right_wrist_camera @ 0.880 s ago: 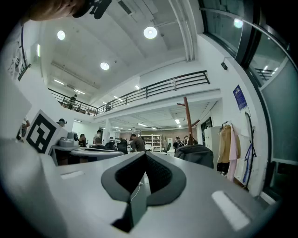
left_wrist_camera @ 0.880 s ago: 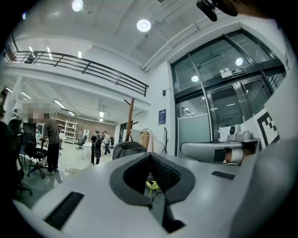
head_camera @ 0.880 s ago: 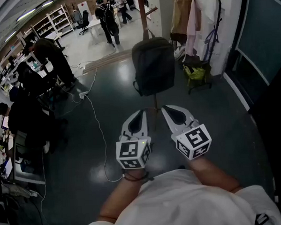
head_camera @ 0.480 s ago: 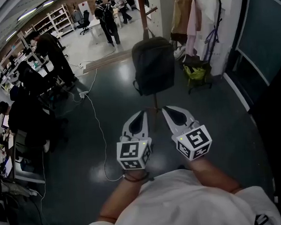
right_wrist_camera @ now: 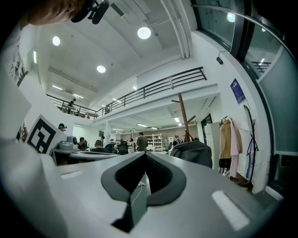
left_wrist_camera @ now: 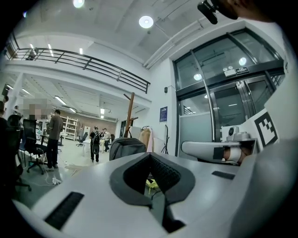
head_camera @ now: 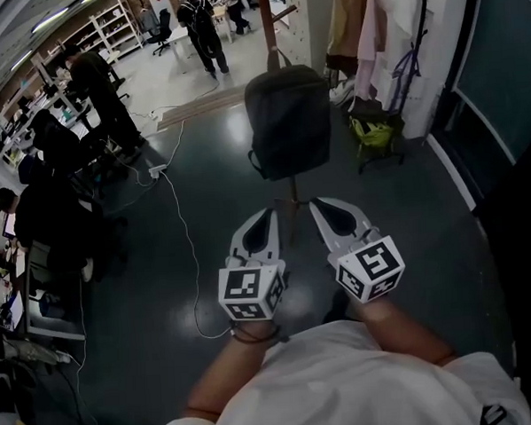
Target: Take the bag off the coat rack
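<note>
A dark grey backpack [head_camera: 289, 121] hangs on a wooden coat rack [head_camera: 265, 22], whose pole shows again below the bag. Both grippers are held side by side in front of me, short of the bag and lower than it. My left gripper [head_camera: 267, 216] is shut with nothing in it, and my right gripper [head_camera: 322, 206] is shut and empty too. In the left gripper view the backpack [left_wrist_camera: 126, 148] and the rack [left_wrist_camera: 130, 116] stand beyond the jaw tips [left_wrist_camera: 150, 156]. The right gripper view shows the backpack [right_wrist_camera: 193, 152] to the right of its closed tips [right_wrist_camera: 145, 155].
A second rack with coats [head_camera: 362, 24] stands at the right by the wall, with a yellow-green bag on a cart [head_camera: 372, 135] below it. A white cable [head_camera: 189, 247] runs across the dark floor. People [head_camera: 99, 83] and desks fill the left side. A glass wall is at the right.
The backpack sits a little nearer and lower in the head view. Both grippers keep their places and stay shut. A person at the left has shifted.
</note>
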Demonstrator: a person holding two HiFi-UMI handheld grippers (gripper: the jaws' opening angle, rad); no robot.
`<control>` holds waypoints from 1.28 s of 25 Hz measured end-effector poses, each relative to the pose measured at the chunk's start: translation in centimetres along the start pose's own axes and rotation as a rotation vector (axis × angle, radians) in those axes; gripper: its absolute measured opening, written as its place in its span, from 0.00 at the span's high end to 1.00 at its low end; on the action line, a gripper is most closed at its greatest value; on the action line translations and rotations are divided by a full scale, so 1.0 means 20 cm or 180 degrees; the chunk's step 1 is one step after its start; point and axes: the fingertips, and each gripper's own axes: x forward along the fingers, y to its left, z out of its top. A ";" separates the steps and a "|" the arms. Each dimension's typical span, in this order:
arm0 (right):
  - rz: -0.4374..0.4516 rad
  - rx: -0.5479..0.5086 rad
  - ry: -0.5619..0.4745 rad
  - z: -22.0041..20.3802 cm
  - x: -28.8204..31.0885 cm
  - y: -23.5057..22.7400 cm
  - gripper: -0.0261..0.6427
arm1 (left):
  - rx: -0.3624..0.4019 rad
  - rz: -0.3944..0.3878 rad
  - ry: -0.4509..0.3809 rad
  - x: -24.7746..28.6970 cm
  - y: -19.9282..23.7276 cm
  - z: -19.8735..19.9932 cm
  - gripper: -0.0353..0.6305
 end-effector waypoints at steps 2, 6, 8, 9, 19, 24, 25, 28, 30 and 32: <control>0.0042 0.0017 0.0009 -0.02 0.04 -0.06 0.96 | 0.0001 0.0024 0.0009 0.07 0.02 -0.02 0.94; 0.0123 0.0027 0.0035 -0.04 0.15 -0.19 0.96 | 0.0024 0.0084 0.0030 0.24 0.05 -0.04 0.94; 0.0150 0.0025 0.0045 -0.05 0.20 -0.28 0.96 | 0.0026 0.0127 0.0033 0.34 0.06 -0.03 0.94; 0.0160 0.0021 0.0050 -0.05 0.23 -0.33 0.96 | 0.0021 0.0140 0.0038 0.39 0.07 -0.04 0.94; 0.0400 -0.0012 0.0138 -0.02 0.46 -0.74 0.96 | -0.0001 0.0310 0.0044 0.83 0.11 -0.02 0.94; 0.0518 -0.0023 0.0151 -0.01 0.53 -0.81 0.96 | -0.0005 0.0338 0.0043 0.94 0.12 -0.01 0.94; 0.0531 -0.0018 0.0156 -0.02 0.54 -0.82 0.96 | 0.0005 0.0335 0.0042 0.96 0.12 0.00 0.94; 0.0550 -0.0021 0.0165 -0.02 0.59 -0.85 0.95 | 0.0032 0.0313 0.0015 1.02 0.14 0.03 0.94; 0.0555 -0.0022 0.0168 -0.03 0.63 -0.87 0.95 | 0.0029 0.0307 -0.0010 1.07 0.16 0.06 0.94; 0.0546 -0.0026 0.0171 -0.03 0.68 -0.89 0.95 | 0.0032 0.0272 -0.0025 1.12 0.19 0.07 0.94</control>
